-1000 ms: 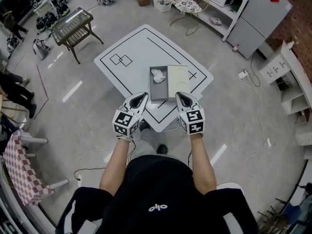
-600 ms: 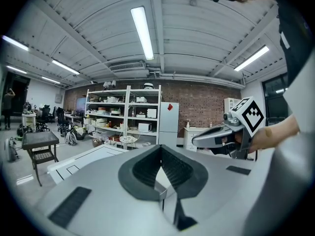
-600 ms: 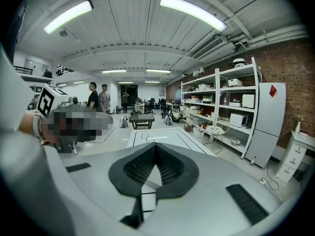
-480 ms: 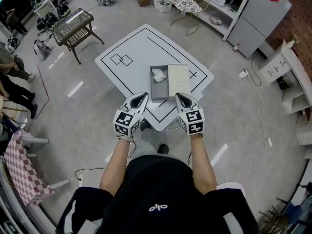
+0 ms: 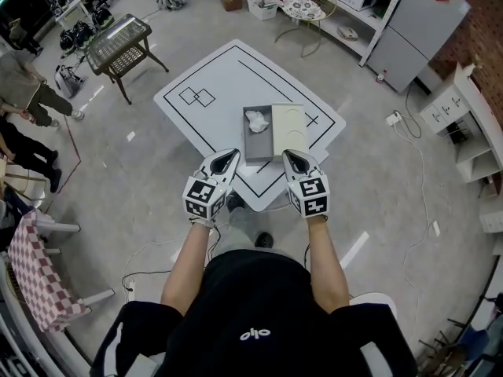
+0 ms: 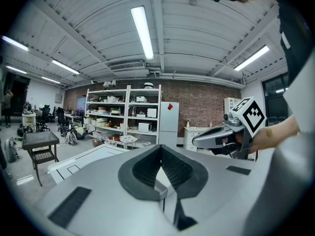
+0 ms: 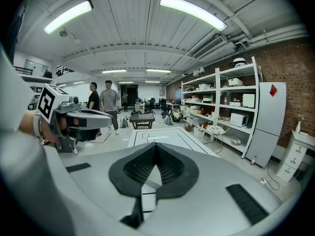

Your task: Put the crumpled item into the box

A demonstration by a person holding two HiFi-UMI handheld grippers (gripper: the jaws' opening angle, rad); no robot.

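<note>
A white crumpled item point(image 5: 255, 120) lies inside the open grey box point(image 5: 256, 145) on the white table point(image 5: 206, 77) with black lines. The box's cream lid point(image 5: 288, 126) lies flat to its right. My left gripper point(image 5: 226, 160) and right gripper point(image 5: 294, 160) hover side by side at the table's near corner, just short of the box. Both are shut with nothing between their jaws. In the left gripper view the jaws point(image 6: 161, 147) meet and the right gripper point(image 6: 220, 137) shows alongside. In the right gripper view the jaws point(image 7: 156, 145) meet too.
A metal side table point(image 5: 119, 42) stands at the far left, a round white table point(image 5: 302, 8) and shelves behind. A tall grey cabinet point(image 5: 416, 28) is at the far right. People point(image 5: 30, 94) walk at the left edge. Cables lie on the floor.
Both grippers have held still. A person at the left edge has walked further into view.
</note>
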